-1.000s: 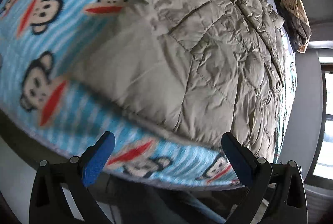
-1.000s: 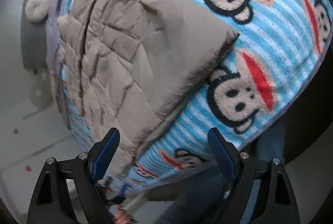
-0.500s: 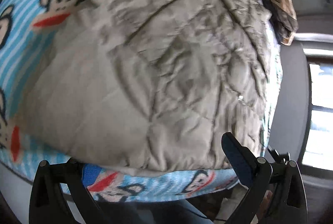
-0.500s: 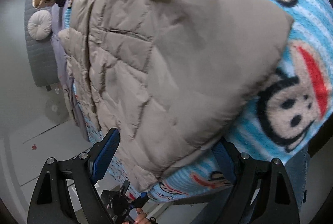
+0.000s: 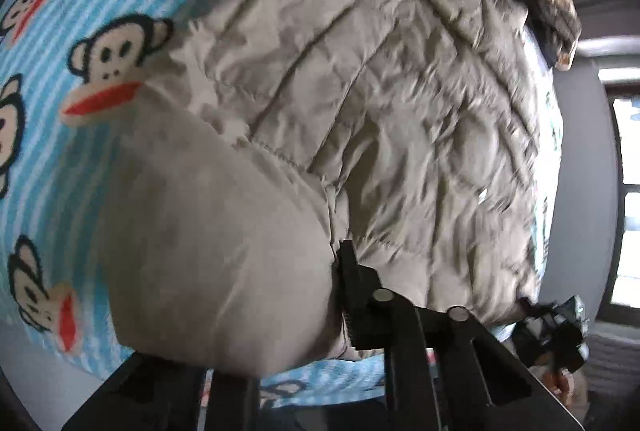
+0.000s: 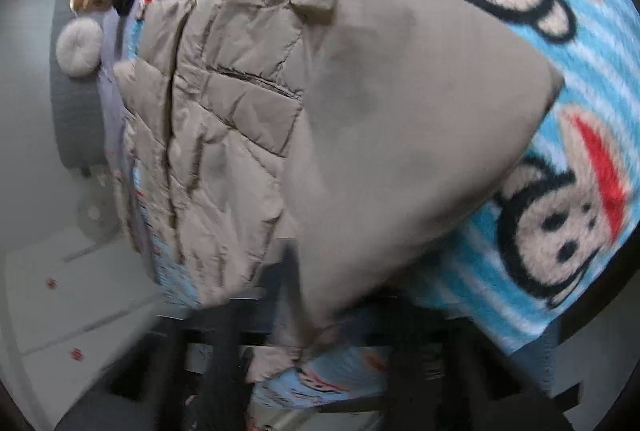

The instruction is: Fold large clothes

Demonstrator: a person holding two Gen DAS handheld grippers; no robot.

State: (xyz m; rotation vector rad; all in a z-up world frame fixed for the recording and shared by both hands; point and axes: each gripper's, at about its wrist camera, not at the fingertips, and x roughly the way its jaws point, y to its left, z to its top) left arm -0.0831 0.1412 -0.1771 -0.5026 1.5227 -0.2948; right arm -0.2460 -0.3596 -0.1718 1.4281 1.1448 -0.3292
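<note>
A large beige quilted puffer jacket [image 5: 360, 103] lies spread on a bed with a blue striped monkey-print blanket [image 5: 60, 151]. My left gripper [image 5: 340, 295] is shut on the jacket's near hem; one black finger [image 5: 360, 291] shows and the other is hidden under the fabric. In the right wrist view the same jacket [image 6: 360, 135] fills the middle, and my right gripper [image 6: 296, 291] is shut on its near hem at the other corner, its fingers mostly covered by cloth. The blanket [image 6: 560, 231] shows to the right.
A tan and dark bundle of clothes [image 5: 552, 11] lies at the far end of the bed, with a round white cushion [image 6: 78, 47] and a grey headboard [image 6: 72, 135] beside it. A window [image 5: 628, 191] is at the right. White floor [image 6: 60, 291] lies beside the bed.
Both grippers moved forward from the bed edge onto the jacket's near hem and went from open to shut on it. The hem now bunches over the fingers.
</note>
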